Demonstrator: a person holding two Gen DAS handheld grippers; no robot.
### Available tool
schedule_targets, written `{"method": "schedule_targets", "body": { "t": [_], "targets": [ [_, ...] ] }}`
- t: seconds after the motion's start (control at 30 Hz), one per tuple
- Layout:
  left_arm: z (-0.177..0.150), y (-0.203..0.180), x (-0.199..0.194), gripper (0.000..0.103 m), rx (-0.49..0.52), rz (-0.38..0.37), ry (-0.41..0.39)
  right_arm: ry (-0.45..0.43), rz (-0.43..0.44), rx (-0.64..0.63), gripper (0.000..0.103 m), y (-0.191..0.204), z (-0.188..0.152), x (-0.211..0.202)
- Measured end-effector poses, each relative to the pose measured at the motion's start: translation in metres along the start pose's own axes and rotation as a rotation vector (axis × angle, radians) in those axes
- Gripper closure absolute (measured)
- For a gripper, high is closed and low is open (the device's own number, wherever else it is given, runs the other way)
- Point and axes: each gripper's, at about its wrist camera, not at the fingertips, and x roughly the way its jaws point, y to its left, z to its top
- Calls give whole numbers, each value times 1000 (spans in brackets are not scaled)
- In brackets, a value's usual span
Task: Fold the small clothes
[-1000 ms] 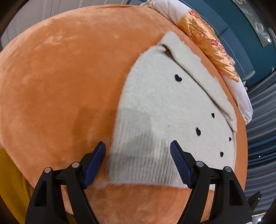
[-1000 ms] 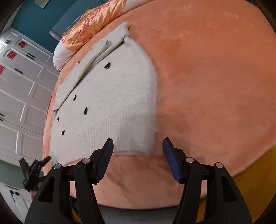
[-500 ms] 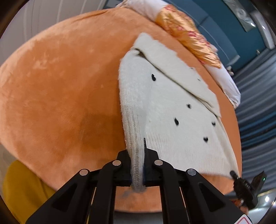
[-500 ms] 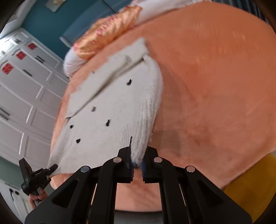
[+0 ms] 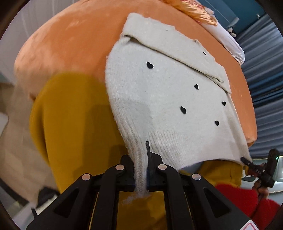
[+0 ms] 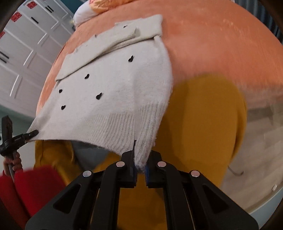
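Observation:
A small cream knit sweater (image 5: 168, 99) with black hearts lies on an orange plush bed cover (image 5: 74, 40), its sleeves folded across the top. My left gripper (image 5: 144, 174) is shut on one corner of the ribbed hem, which is lifted and stretched off the bed's near edge. In the right wrist view the same sweater (image 6: 113, 88) hangs from my right gripper (image 6: 140, 169), shut on the other hem corner. Each view also shows the opposite gripper pinching the far corner: the right one (image 5: 247, 161) and the left one (image 6: 33, 133).
A mustard yellow garment (image 5: 74, 127) on the person fills the space below the bed edge, with a red sleeve (image 6: 35, 187) beside it. A gold patterned pillow (image 5: 194, 8) and white bedding (image 5: 228, 40) lie at the bed's far end. White panelled doors (image 6: 23, 53) stand at left.
Both grippers went from open over the hem to shut on its corners, then pulled back and up, dragging the sweater's lower half off the near edge of the bed.

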Motion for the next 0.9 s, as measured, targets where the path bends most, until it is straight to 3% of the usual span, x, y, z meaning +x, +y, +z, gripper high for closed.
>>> {"method": "schedule_targets", "body": {
  "t": [0.07, 0.13, 0.33, 0.47, 0.67, 0.9],
  "targets": [
    [-1, -1, -8, 99, -31, -11, -17, 6, 2, -22, 98, 5, -6, -6],
    [16, -6, -23, 99, -49, -34, -92, -40, 8, -29, 98, 8, 11, -16],
    [125, -25, -47, 98, -38, -125, -365, -400, 77, 35, 98, -6, 127, -46],
    [201, -50, -30, 98, 14, -63, -506, -544, 81, 75, 98, -8, 202, -23],
    [274, -46, 23, 98, -73, -37, -476, -568, 65, 197, 98, -25, 280, 34],
    [316, -33, 80, 98, -133, 65, -420, -531, 44, 285, 98, -30, 319, 84]
  ]
}}
